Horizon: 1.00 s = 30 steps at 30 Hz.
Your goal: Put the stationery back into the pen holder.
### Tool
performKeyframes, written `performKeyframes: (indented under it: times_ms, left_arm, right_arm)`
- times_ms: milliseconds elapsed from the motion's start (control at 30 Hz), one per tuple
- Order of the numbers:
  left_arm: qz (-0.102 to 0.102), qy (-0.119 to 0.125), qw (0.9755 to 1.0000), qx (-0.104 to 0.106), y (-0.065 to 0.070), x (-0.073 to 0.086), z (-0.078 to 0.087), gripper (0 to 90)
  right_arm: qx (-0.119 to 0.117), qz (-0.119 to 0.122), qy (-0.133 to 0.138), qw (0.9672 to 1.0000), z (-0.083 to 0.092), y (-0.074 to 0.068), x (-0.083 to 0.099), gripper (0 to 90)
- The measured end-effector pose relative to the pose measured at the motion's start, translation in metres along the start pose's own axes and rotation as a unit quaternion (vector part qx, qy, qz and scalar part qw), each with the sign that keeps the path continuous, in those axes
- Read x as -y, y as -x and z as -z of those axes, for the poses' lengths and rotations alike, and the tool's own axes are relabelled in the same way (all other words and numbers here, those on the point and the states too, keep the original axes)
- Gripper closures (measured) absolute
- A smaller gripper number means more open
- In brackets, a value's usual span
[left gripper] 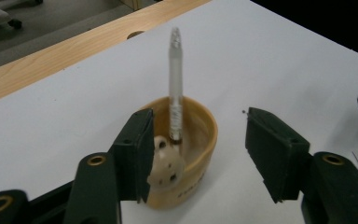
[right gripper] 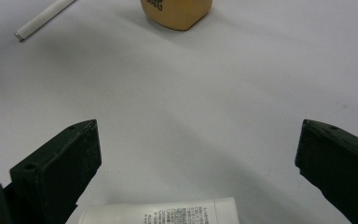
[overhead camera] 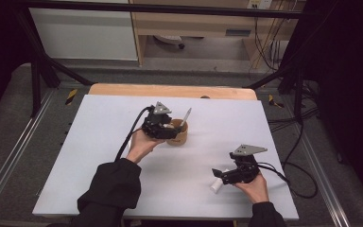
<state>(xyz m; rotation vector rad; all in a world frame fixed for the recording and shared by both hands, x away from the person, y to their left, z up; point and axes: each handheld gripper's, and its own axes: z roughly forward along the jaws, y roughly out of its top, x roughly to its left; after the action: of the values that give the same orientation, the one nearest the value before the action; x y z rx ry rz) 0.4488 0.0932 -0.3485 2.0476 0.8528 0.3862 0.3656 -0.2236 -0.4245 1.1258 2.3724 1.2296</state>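
Observation:
A tan cup [overhead camera: 178,137] with a small bear figure [left gripper: 167,168] on its front stands near the middle of the white table. A frosted clear stick [left gripper: 175,88] stands upright inside it and rises above the rim. My left gripper [overhead camera: 170,128] is at the cup's left side, open; in the left gripper view its left jaw overlaps the cup's front and its right jaw stands clear of it [left gripper: 198,119]. My right gripper [overhead camera: 220,176] is open at the near right. A white printed tube [right gripper: 168,213] lies low between its wide jaws, not pressed [right gripper: 198,154].
A thin white stick [right gripper: 42,18] lies on the table beside the cup [right gripper: 177,11] in the right gripper view. The white table top [overhead camera: 99,142] ends in a wooden strip [overhead camera: 170,91] at the far edge. Black frame bars and cables ring the table.

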Motion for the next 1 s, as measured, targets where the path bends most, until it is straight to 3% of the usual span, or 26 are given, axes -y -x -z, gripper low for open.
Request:
performKeyframes:
  times_ms: [233, 333, 367, 567, 833, 1000]
  left_arm:
    - [0.0, -0.012, 0.9999, -0.001, -0.007, 0.034, 0.03, 25.0]
    - [0.001, -0.016, 0.9999, -0.004, -0.012, 0.05, 0.039, 21.0]
    - [0.002, -0.016, 0.9999, -0.005, -0.013, 0.054, 0.041, 20.2]
    - [0.0, -0.028, 0.9996, -0.008, -0.021, 0.087, 0.053, 15.9]
    - [0.008, -0.037, 0.9993, -0.004, -0.029, 0.122, 0.066, 14.4]
    - [0.013, -0.038, 0.9991, -0.01, -0.032, 0.133, 0.074, 14.4]
  right_arm:
    - [0.007, -0.008, -0.005, 0.9999, 0.001, -0.001, 0.001, 0.7]
    - [0.009, -0.009, -0.008, 0.9999, 0.001, -0.002, 0.002, 3.9]
    - [-0.001, -0.006, -0.014, 0.9999, 0.002, -0.002, 0.003, 6.2]
    - [0.005, -0.004, -0.02, 0.9998, 0.001, -0.004, 0.005, 5.7]
    - [0.004, 0.012, 0.0, 0.9999, 0.012, -0.004, 0.011, 36.7]
    - [-0.007, 0.016, -0.017, 0.9997, 0.02, -0.005, 0.015, 54.5]
